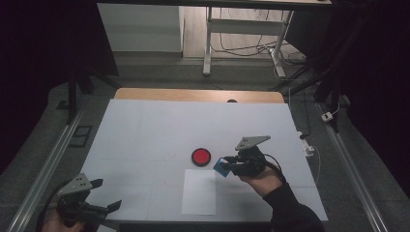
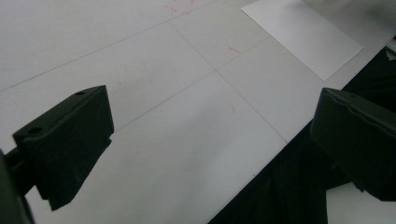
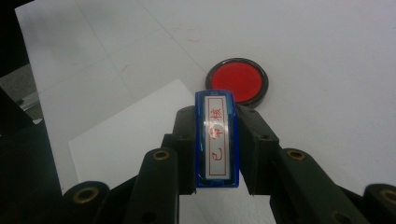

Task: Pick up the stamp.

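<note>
We've got the right gripper (image 3: 217, 140) pinching the blue stamp (image 3: 216, 137) near the red ink pad (image 3: 237, 83), left gripper (image 2: 210, 144) spread idle; let's keep it level, ink squarely, then press on the paper sheet (image 1: 199, 191).

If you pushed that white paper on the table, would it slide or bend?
The paper lies flat and thin on the smooth white table, so it would probably slide easily. Lifted by one edge, it would likely droop. It looks very light, so the left gripper could crease it.
</note>
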A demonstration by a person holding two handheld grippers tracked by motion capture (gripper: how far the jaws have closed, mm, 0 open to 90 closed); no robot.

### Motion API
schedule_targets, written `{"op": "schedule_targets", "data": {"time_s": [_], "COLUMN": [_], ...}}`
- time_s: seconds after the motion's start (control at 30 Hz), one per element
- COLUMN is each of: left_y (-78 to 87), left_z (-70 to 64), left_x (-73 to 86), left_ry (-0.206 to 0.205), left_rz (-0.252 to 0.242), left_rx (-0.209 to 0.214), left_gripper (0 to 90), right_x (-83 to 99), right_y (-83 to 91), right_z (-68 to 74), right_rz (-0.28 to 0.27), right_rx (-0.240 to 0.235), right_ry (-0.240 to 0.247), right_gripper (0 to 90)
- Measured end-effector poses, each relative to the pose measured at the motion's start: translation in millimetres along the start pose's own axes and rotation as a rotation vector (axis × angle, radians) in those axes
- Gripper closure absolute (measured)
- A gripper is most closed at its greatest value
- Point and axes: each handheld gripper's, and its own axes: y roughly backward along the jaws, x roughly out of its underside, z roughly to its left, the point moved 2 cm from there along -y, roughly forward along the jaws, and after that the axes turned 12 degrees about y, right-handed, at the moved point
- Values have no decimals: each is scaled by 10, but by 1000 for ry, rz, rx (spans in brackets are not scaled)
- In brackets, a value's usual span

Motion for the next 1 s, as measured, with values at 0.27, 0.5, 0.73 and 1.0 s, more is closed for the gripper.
{"op": "schedule_targets", "data": {"time_s": [0.27, 0.5, 0.73, 1.0], "left_y": [-22, -35, -45, -47], "left_z": [-1, -8, -15, -14], "left_x": [-4, -5, -5, -6], "left_ry": [-1, -10, -15, -14], "left_rz": [20, 34, 41, 44], "left_rx": [5, 8, 6, 5], "left_gripper": [0, 2, 8, 7], "right_x": [-60, -128, -206, -270], "right_y": [-49, -102, -161, -177], "right_z": [77, 194, 335, 449], "right_rz": [-16, -33, -38, -48], "right_rx": [-30, -59, -84, -111], "right_ry": [15, 61, 98, 125], "right_gripper": [701, 701, 701, 701]}}
